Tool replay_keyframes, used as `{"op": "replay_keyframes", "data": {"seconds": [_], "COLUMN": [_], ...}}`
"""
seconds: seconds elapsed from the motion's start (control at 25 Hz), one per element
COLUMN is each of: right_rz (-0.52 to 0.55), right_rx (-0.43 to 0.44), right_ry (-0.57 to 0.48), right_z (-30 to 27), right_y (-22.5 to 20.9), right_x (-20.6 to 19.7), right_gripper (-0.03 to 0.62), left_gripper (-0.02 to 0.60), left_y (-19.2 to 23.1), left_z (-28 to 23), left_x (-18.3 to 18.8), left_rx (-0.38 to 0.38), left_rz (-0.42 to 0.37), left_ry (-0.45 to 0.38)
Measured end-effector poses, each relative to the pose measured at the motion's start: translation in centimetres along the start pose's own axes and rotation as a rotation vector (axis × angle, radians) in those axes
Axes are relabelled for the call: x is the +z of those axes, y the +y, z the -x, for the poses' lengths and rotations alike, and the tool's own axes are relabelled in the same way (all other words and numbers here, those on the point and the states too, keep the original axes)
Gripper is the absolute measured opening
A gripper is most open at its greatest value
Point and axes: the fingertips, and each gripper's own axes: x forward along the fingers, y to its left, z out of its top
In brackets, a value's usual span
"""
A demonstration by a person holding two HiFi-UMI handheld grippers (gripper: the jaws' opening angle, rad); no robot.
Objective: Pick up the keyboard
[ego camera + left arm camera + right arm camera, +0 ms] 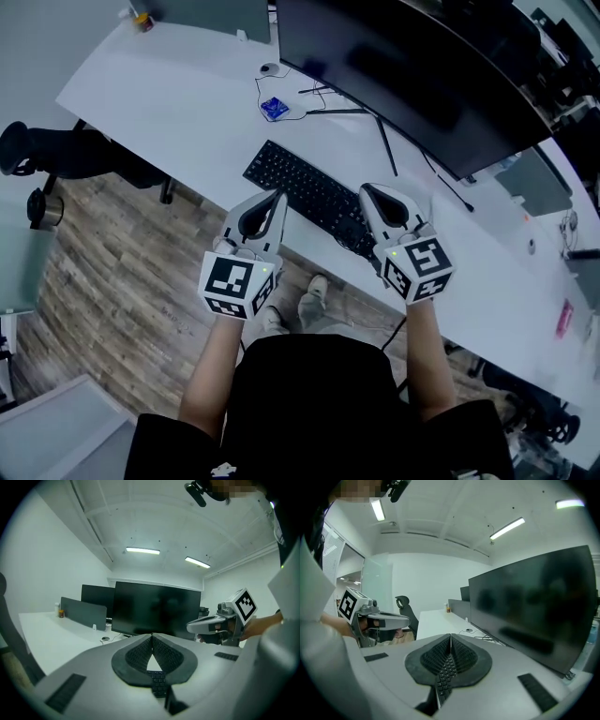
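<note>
**Head view.** The keyboard lies flat and aslant close to the near edge of the white counter. It sits in front of the monitor, where a seated typist would want it. The left hand-held gripper points in over the keyboard's near long edge, toward its left half. The right hand-held gripper points in at its right end. One at each side looks like the set-up for a two-sided lift, since a long flat board taken from one end would likely tip. Whether either tip touches the keys I cannot tell here. A mouse and a blue packet sit farther back among cables, well apart from the keyboard. A pink tag toward the counter's right end is too small to read. The cubes carry only black-and-white square patterns, no words.

**Left gripper view.** The jaws are pressed together with nothing between them. A strip of keys shows just below the tips. In my judgement the jaws must part before they can take the board's edge. No maker's name is legible on the dark screen.

**Right gripper view.** These jaws also meet, empty. Rows of keys show through the gap beneath them, so this gripper is lined up on the keyboard. The key legends are too blurred to read.
</note>
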Motion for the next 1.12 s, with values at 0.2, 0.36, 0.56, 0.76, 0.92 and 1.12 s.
{"op": "replay_keyframes", "data": {"seconds": [0.2, 0.36, 0.56, 0.76, 0.92, 1.12], "right_rz": [0.022, 0.039, 0.071, 0.059, 0.063, 0.096], "right_rx": [0.073, 0.137, 0.193, 0.21, 0.231, 0.259], "right_ry": [0.05, 0.121, 0.214, 0.32, 0.414, 0.53], "right_z": [-1.8, -3.4, -5.5, -7.1, -8.3, -9.7], "right_y": [-1.3, -2.0, -2.4, -2.7, -2.8, -2.9], "right_x": [-1.1, -2.9, -6.2, -10.0, -13.0, -17.0], "right_gripper": [0.006, 0.006, 0.008, 0.019, 0.107, 0.232], "left_gripper": [0.011, 0.011, 0.011, 0.011, 0.011, 0.011], "left_y": [0.5, 1.2, 1.6, 2.2, 2.9, 3.4], "left_z": [-0.6, -0.5, 0.1, 1.0, 1.1, 1.1], "left_x": [-0.7, -1.4, -3.3, -5.5, -6.9, -7.8], "left_rx": [0.057, 0.118, 0.171, 0.195, 0.195, 0.189], "left_rz": [0.005, 0.024, 0.044, 0.086, 0.114, 0.129], "left_ry": [0.019, 0.036, 0.065, 0.095, 0.11, 0.13]}}
